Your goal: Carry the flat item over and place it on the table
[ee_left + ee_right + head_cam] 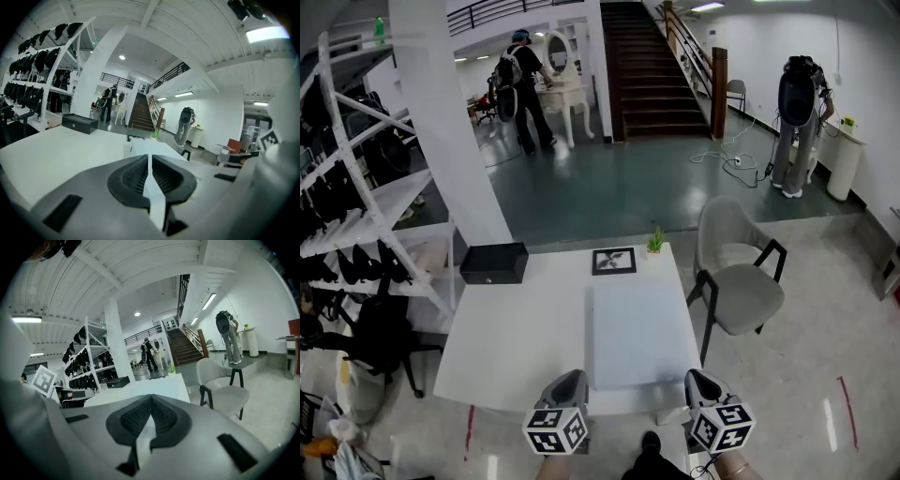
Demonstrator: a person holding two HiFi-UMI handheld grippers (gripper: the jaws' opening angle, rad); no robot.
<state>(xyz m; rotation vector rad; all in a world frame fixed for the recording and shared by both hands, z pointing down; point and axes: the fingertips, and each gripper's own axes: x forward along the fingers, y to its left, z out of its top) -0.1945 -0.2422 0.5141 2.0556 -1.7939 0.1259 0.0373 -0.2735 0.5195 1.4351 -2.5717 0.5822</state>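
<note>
From here I count one white table (506, 347) and place everything else from it. On its top lie one flat white panel (642, 333), one black box (493, 263) at the far left corner, and one framed picture (614, 261) and one small potted plant (655, 243) at the far edge. There are two grippers at the near edge, the left gripper (570, 377) and the right gripper (697, 377). I make it two chairs: one grey armchair (741, 281) just right of the table and one far chair (737, 91) well beyond it. One shelf rack (356, 197) stands to its left, with one white column (450, 112) and one staircase (647, 66) beyond. Well past the table stand two figures, one person (523, 84) and one second figure (795, 112).
</note>
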